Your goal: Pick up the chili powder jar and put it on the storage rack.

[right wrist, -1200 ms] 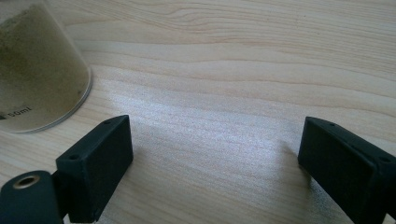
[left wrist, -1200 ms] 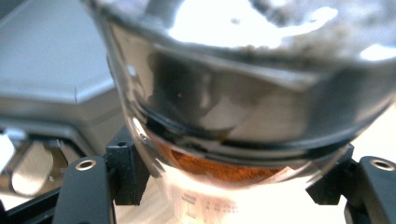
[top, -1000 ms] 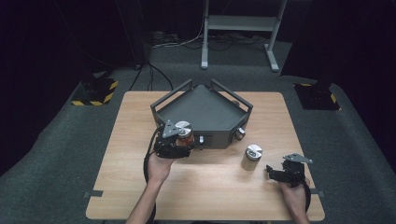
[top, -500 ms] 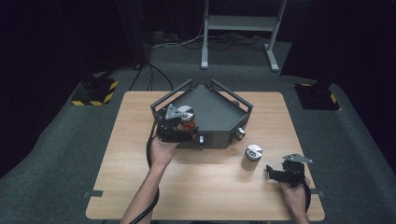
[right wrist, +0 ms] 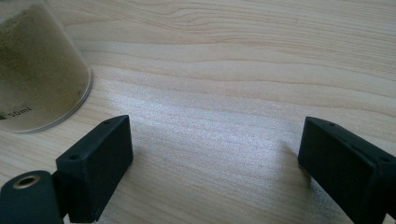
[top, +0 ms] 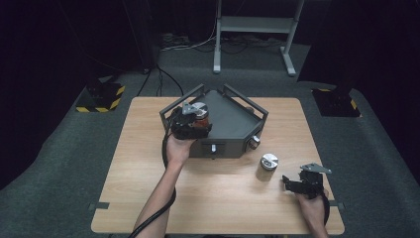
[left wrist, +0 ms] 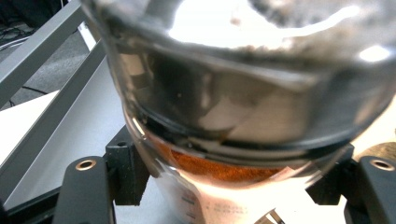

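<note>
Two jars: one glass jar of orange-red powder [top: 200, 115] held up by the left tool, one glass jar of pale sandy powder [top: 268, 165] standing on the tabletop.
Orange jar: in the left gripper view it [left wrist: 233, 140] sits very close to the lens, blurred, the orange powder visible low in the glass, with printed measuring marks below it.
Left tool [top: 190, 123]: its two black jaws press against the jar from either side, pinching it; the person's left hand [top: 177, 148] holds it from below.
Position of orange jar: raised over the near-left part of the dark grey tray [top: 233, 121], close to the tray's left rail.
Tray: a dark, angular metal box with raised rails, sitting at the middle-back of the tabletop; a round knob [top: 254, 142] shows on its front right face.
Sandy jar: upright, shiny metal lid on top, just in front of the tray's right front corner; in the right gripper view its [right wrist: 37, 70] base rests on the wood with "50ml" printed on it.
Right tool [top: 301, 184]: jaws spread wide with bare wood between them, low over the near-right tabletop, apart from the sandy jar; right hand [top: 312, 206] behind it.
Tabletop [top: 148, 198]: light wood, on a grey carpeted floor [top: 49, 173].
</note>
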The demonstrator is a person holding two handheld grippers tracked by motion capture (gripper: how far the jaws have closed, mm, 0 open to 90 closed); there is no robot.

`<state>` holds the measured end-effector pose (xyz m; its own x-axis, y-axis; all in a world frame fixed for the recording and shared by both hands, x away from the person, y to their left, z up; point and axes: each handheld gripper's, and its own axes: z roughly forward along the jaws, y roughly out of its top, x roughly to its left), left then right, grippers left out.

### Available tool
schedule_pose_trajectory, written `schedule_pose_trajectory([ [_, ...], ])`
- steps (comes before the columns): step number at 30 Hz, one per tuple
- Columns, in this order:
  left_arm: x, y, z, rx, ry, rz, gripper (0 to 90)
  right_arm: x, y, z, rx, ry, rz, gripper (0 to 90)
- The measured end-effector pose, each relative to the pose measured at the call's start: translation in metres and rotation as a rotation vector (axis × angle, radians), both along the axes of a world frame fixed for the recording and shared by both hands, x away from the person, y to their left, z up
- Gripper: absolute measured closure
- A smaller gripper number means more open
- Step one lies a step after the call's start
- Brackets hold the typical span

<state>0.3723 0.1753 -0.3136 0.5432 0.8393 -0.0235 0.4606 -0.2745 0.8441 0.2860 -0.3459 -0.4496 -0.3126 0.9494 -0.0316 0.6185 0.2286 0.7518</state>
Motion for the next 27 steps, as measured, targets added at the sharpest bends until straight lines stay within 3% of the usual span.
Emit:
schedule_pose_trajectory([
  [10, 0.010, -0.010, -0.009, 0.009, 0.009, 0.033, 30.1, 0.000, 0.000, 0.000, 0.000, 0.000, 0.000, 10.1],
  [27, 0.010, -0.016, -0.021, 0.043, 0.005, 0.056, 30.1, 0.000, 0.000, 0.000, 0.000, 0.000, 0.000, 10.1],
])
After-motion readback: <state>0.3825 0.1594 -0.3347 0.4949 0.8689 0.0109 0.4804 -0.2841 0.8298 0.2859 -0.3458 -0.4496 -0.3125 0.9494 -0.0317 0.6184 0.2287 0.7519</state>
